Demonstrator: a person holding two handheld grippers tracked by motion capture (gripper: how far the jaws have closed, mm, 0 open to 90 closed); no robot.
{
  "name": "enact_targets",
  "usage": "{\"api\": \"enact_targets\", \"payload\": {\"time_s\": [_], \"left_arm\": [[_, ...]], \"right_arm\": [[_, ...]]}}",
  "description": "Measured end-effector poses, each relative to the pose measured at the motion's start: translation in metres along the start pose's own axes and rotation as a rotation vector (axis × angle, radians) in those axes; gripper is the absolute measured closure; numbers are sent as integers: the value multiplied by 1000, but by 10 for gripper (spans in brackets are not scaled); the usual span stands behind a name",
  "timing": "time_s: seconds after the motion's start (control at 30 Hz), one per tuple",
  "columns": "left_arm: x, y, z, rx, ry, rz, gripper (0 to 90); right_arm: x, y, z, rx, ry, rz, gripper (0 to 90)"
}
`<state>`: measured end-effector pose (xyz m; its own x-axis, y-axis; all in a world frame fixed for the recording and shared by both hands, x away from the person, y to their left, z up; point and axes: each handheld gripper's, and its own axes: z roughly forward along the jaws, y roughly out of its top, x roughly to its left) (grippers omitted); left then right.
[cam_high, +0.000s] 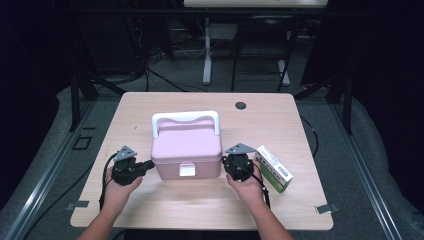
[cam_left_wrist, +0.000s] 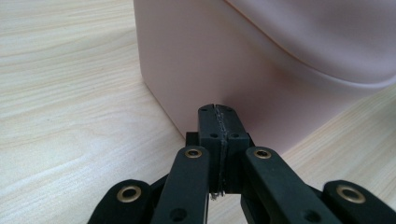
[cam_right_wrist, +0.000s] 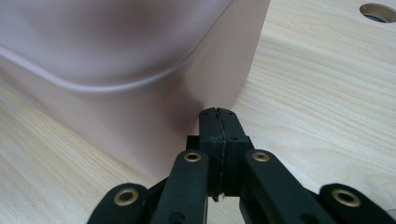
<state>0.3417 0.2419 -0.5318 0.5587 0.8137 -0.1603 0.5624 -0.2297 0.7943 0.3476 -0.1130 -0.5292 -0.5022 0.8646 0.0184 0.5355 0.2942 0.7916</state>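
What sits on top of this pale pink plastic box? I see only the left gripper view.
Observer: A white arched handle spans the far edge of the pink plastic box lid.
Operator: Where is the other gripper?
Observer: The right gripper, jaws shut, points at the box's opposite side.
Operator: Is anything else on the table?
Observer: A green-and-white cardboard carton lies on the light wooden table, beside the right gripper.
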Motion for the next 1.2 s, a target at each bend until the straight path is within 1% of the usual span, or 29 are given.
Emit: {"api": "enact_targets", "payload": {"time_s": [0.03, 0.17, 0.2, 0.37, 0.47, 0.53, 0.57, 0.67, 0.73, 0.8, 0.87, 0.9, 0.97, 1.1, 1.17, 1.2], "left_arm": [[-1, -1, 0, -11, 0, -4, 899], [-3, -2, -2, 2, -3, 7, 900], [-4, -3, -2, -9, -1, 2, 900], [-8, -6, -6, 1, -10, 15, 899], [-11, -8, -8, -1, -15, 21, 900], [-13, -9, -10, 8, -19, 23, 899], [-13, -9, -11, 12, -18, 27, 899], [-16, -12, -12, 3, -21, 25, 899], [-17, -13, -14, 8, -25, 29, 899], [-19, -14, -15, 13, -32, 27, 899], [-21, -15, -16, 7, -31, 30, 899], [-22, -16, -17, 16, -36, 34, 900], [-25, -17, -18, 13, -39, 34, 900], [-28, -19, -21, 19, -45, 44, 899], [-30, -20, -21, 18, -50, 56, 899], [-31, -21, -22, 19, -52, 53, 899]], "right_arm": [[0, 0, 0, 1, -1, -3, 900], [1, -1, -3, 6, -2, -4, 900], [1, -2, -4, 7, -1, -5, 900], [4, -6, -10, 14, 2, -11, 900], [5, -8, -14, 16, 2, -13, 900], [6, -10, -16, 21, 4, -11, 900], [7, -11, -18, 21, 7, -18, 900], [8, -14, -22, 24, 10, -18, 900], [9, -15, -24, 23, 15, -17, 900], [10, -18, -27, 25, 18, -14, 900], [10, -20, -30, 25, 24, -12, 900], [10, -21, -31, 28, 24, -15, 900], [12, -23, -34, 27, 25, -18, 900], [14, -29, -42, 29, 28, -23, 900], [15, -32, -46, 31, 32, -26, 900], [15, -33, -47, 29, 33, -30, 900]]}}
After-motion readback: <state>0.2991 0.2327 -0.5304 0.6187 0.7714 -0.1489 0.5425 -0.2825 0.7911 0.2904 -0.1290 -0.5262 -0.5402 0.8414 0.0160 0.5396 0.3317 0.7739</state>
